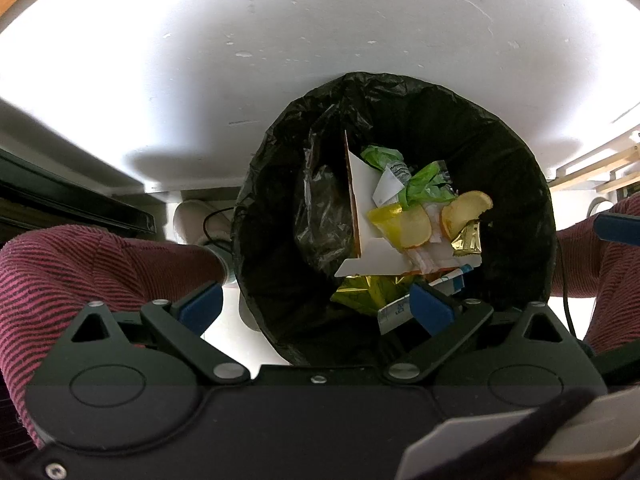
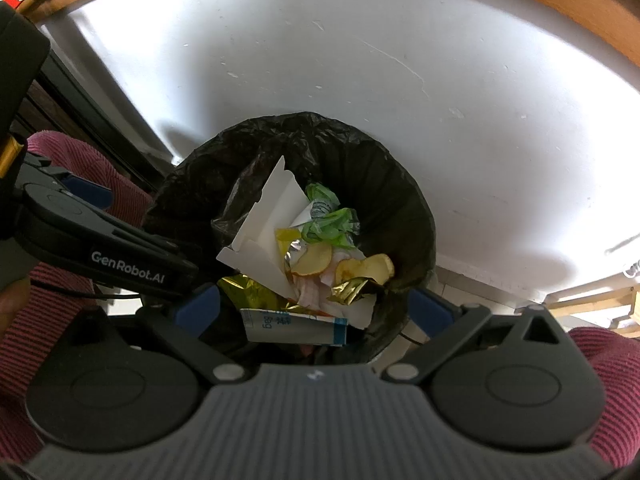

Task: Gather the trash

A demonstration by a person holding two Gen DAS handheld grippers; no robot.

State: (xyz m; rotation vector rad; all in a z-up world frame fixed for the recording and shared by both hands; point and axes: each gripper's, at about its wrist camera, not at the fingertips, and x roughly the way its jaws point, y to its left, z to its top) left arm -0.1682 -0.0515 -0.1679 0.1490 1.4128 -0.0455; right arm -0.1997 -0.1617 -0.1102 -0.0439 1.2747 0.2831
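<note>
A bin lined with a black bag [image 1: 520, 152] [image 2: 400, 184] stands on the floor below both grippers. Inside lie white cardboard [image 1: 368, 200] [image 2: 276, 208], apple slices [image 1: 466, 210] [image 2: 312, 260], green plastic [image 1: 428, 184] [image 2: 328, 228], a gold wrapper [image 1: 468, 238] [image 2: 348, 290] and a white-and-blue packet [image 1: 396, 312] [image 2: 294, 326]. My left gripper [image 1: 316, 308] hangs open over the bin's near left rim, holding nothing. My right gripper [image 2: 316, 312] is open above the bin's near side, with the packet lying below it in the bag.
A white surface with a wooden edge [image 2: 580, 8] fills the background. The person's legs in maroon striped trousers [image 1: 80, 272] [image 2: 612, 368] flank the bin, with a white shoe [image 1: 192, 216] to its left. A wooden rack [image 1: 592, 168] stands to the right.
</note>
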